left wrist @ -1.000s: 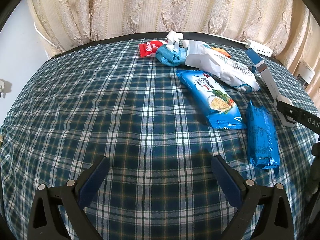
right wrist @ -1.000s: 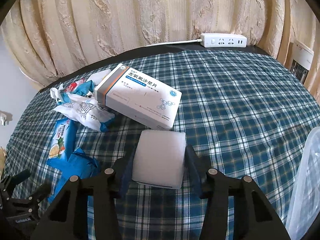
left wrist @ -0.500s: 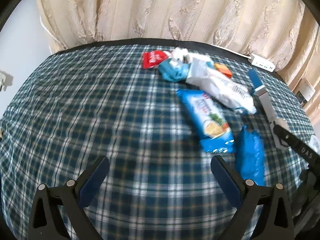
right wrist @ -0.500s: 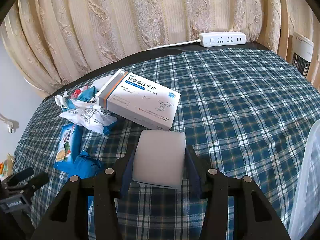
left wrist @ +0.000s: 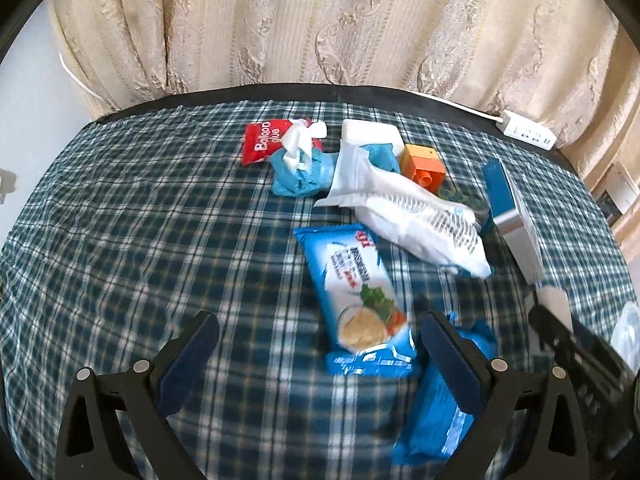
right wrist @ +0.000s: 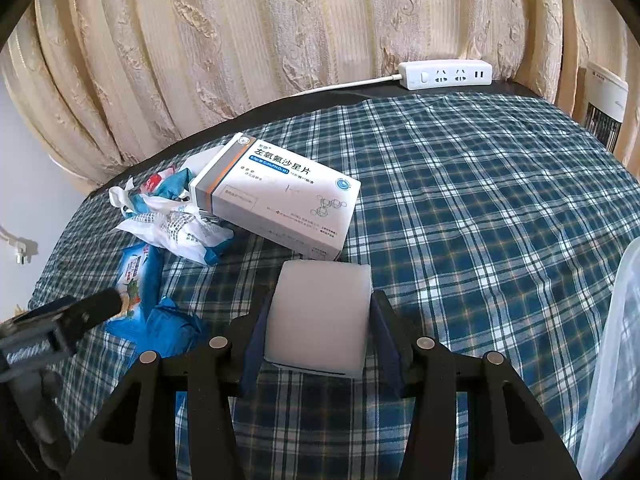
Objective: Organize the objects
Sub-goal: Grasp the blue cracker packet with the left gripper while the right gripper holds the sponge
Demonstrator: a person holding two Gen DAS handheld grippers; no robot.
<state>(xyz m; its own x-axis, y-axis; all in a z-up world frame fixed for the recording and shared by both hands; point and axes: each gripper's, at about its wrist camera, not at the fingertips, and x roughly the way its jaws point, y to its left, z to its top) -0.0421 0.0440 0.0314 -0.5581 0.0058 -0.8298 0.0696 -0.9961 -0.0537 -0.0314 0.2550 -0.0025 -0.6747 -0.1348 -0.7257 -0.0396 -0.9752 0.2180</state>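
Note:
My right gripper is shut on a white block, held just above the plaid cloth. Right behind it lies a white medicine box. My left gripper is open and empty, hovering over the cloth near a blue cracker packet and a crumpled blue wrapper by its right finger. Further back lie a white bag, a blue cloth bundle, a red "Balloon glue" packet and an orange block. The left gripper also shows at the left edge of the right wrist view.
A plaid cloth covers the table, with curtains close behind. A white power strip lies at the back edge. A clear plastic container's rim stands at the far right. A white heater stands past the table's right end.
The left gripper has drawn back and risen, so the pile now sits lower and nearer its fingers. The right gripper has kept still with the white block.

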